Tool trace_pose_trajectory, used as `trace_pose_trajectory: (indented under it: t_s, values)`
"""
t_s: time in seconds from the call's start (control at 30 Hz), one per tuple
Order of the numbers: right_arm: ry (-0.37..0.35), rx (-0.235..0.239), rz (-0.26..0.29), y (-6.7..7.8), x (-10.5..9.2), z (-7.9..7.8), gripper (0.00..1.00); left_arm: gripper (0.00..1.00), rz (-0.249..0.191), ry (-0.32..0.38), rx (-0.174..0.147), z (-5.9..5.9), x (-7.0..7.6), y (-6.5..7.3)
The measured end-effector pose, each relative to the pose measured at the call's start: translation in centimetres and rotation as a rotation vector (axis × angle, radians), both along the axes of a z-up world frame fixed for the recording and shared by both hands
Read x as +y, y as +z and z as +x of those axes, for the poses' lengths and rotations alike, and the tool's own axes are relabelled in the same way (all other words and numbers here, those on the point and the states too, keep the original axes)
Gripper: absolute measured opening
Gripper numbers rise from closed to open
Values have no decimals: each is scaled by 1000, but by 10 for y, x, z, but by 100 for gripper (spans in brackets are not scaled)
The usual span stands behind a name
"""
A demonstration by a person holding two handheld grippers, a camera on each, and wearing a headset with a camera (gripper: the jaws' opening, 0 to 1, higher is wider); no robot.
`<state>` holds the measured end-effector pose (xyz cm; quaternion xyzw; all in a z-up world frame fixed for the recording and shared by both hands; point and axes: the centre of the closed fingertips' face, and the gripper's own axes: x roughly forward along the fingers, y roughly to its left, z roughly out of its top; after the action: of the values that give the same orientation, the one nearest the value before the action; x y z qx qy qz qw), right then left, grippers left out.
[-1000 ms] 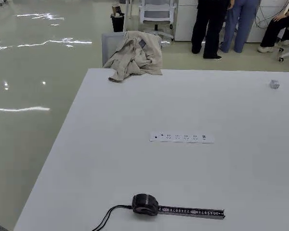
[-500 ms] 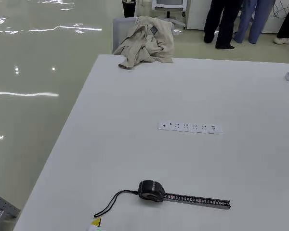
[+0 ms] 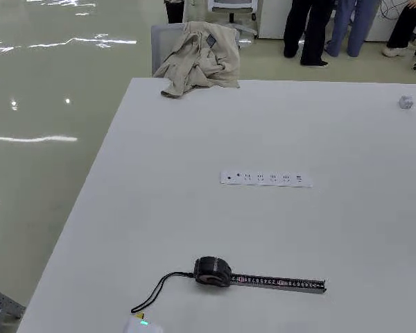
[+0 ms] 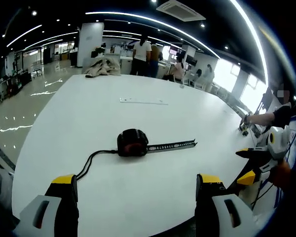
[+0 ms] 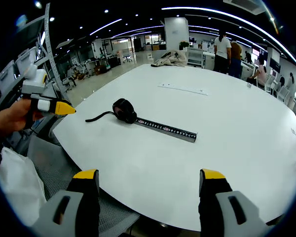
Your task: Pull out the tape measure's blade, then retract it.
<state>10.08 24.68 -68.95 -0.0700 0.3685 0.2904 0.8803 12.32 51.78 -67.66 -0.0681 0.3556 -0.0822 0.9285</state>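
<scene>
A black tape measure lies near the front of the white table. Its blade is drawn out to the right, and a black wrist cord trails to the left. In the left gripper view the case and the blade lie ahead of my left gripper, which is open and holds nothing. My right gripper is also open, back from the table edge, with the tape measure and its blade in front of it.
A white power strip lies mid-table. A beige jacket hangs over a chair at the far edge. A small crumpled object sits far right. People stand beyond the table. Glossy floor lies to the left.
The head camera has shifted, so the whole scene sits a little differently. The tape measure and its blade lie as before.
</scene>
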Motion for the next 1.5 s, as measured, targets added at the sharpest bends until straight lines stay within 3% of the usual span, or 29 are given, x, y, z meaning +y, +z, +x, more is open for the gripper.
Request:
trace_pose_trajectory:
  t_s: [0.17,0.33,0.4,0.7,1.13,1.4,1.5]
  values:
    - [6,4,-3,-1,1,2,86,97,16,20,1,3,0,-1]
    - [16,2,-11,-4,3,8,85,93,60,50,-16,7,8,4]
    - [21,3,-9,-6,5,10,85,89,43,69,-35,12,8,7]
    - [40,3,-24,-8,8,20,85,93,38,81,-5,21,0,-7]
    - [58,5,-43,-13,4,30,85,94,47,95,-4,42,-12,-14]
    - [74,3,-55,-17,1,39,85,95,20,102,1,54,-21,-21]
    - [82,3,-63,-19,0,41,85,95,29,103,4,56,-22,-23]
